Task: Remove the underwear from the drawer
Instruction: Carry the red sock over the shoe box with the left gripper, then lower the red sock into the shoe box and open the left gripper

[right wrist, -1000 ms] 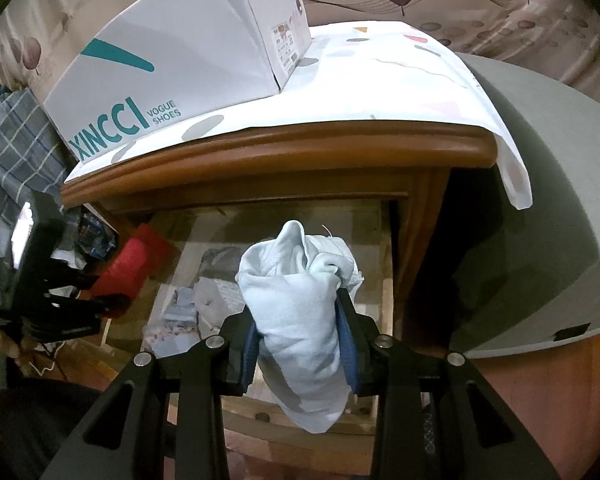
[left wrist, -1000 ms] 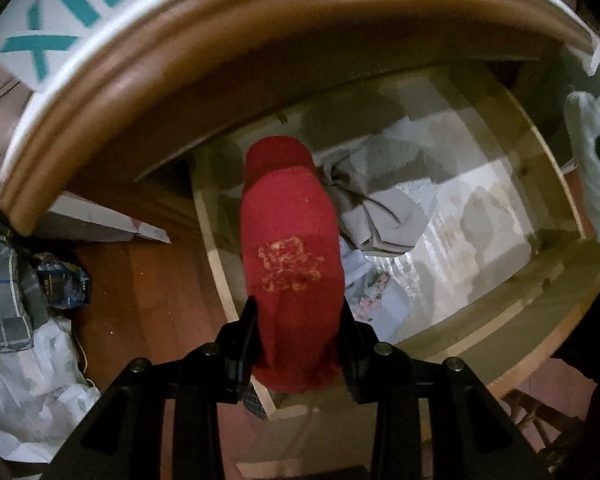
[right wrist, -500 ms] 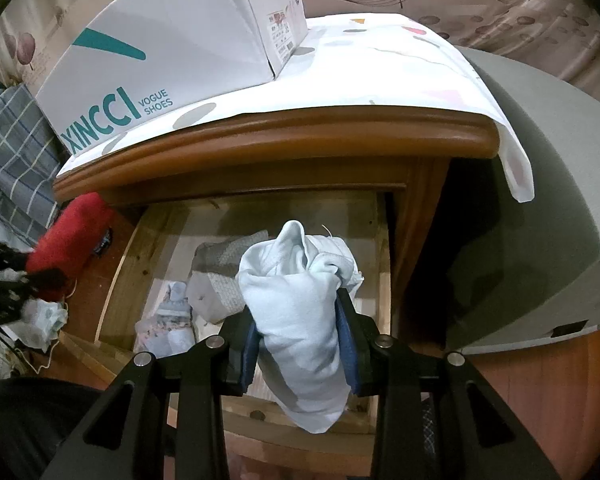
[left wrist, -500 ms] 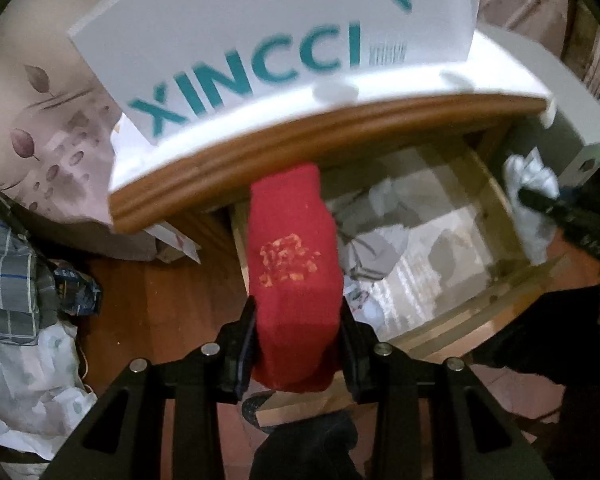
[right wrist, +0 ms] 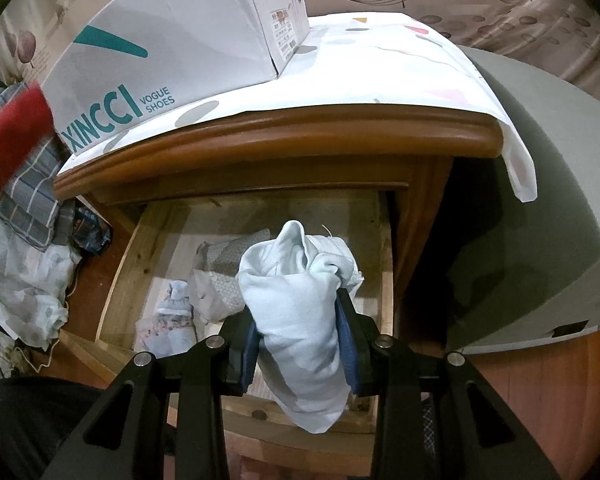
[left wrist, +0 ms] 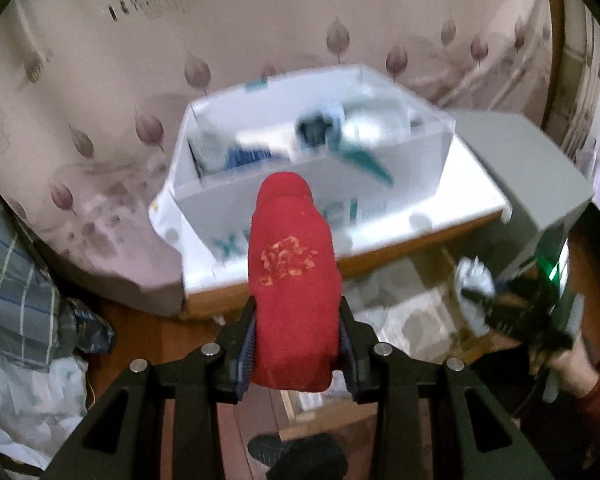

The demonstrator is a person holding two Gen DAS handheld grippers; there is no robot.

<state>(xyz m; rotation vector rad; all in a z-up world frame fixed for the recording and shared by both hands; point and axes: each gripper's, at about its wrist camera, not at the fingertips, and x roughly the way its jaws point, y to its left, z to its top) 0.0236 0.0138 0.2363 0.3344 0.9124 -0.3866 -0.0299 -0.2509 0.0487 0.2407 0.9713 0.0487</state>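
Observation:
My left gripper (left wrist: 296, 340) is shut on rolled red underwear (left wrist: 294, 280) with a gold print, held high above the nightstand in front of the open white shoe box (left wrist: 312, 168). That red roll (right wrist: 8, 136) shows blurred at the left edge of the right wrist view. My right gripper (right wrist: 298, 336) is shut on bunched pale blue underwear (right wrist: 300, 308), hanging over the open wooden drawer (right wrist: 120, 276). Grey and patterned garments (right wrist: 220, 276) still lie inside the drawer. In the left wrist view my right gripper (left wrist: 476, 296) with its pale bundle sits at the right.
A white XINCCI shoe box (right wrist: 172, 40) stands on the cloth-covered nightstand top (right wrist: 380, 64). A grey bed corner (right wrist: 540, 220) is to the right. Plaid fabric (left wrist: 8, 272) and plastic bags (right wrist: 24, 280) are piled on the floor to the left. A hand (left wrist: 568, 364) holds the right gripper.
My left gripper has risen with the red underwear from the drawer to above the shoe box, whose open top now shows. The right gripper has stayed still with its pale blue bundle.

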